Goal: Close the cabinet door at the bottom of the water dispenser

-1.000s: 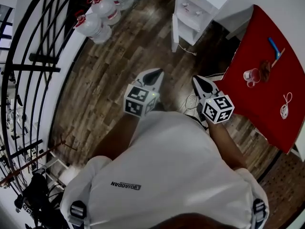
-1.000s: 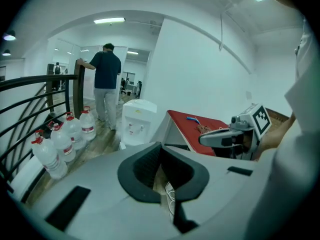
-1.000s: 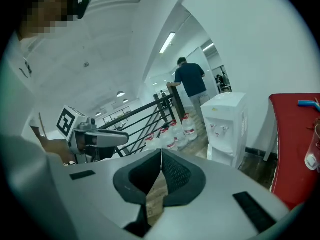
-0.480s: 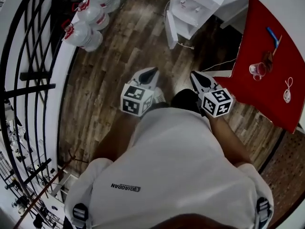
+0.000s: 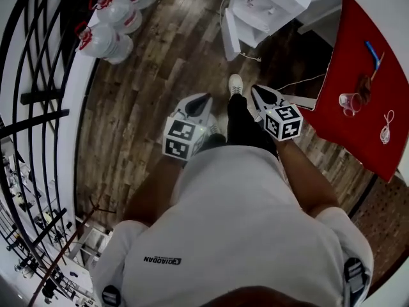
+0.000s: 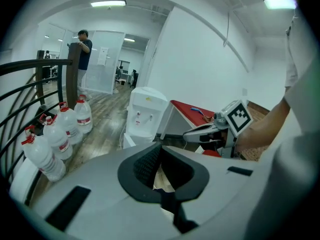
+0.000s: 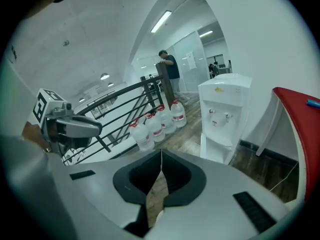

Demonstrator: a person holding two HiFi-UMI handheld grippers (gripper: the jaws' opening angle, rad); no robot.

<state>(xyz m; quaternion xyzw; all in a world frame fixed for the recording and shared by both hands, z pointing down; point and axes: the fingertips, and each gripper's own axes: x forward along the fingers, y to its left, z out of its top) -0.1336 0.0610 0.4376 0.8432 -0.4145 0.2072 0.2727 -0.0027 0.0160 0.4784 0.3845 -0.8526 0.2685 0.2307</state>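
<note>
Closer now to the water dispenser (image 5: 271,2) at upper centre, left gripper (image 5: 206,97) and right gripper (image 5: 254,89) both clenched empty, cabinet door (image 5: 231,37) hangs open, well apart

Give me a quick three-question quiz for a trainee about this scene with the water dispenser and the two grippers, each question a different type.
1. True or false: the cabinet door at the bottom of the water dispenser stands open.
2. What is between the jaws of the right gripper? A) nothing B) a bottle cap C) a cable
3. Fill in the missing word: the table beside the dispenser has a ____ top.

Key: 1 true; 2 A; 3 red.
</note>
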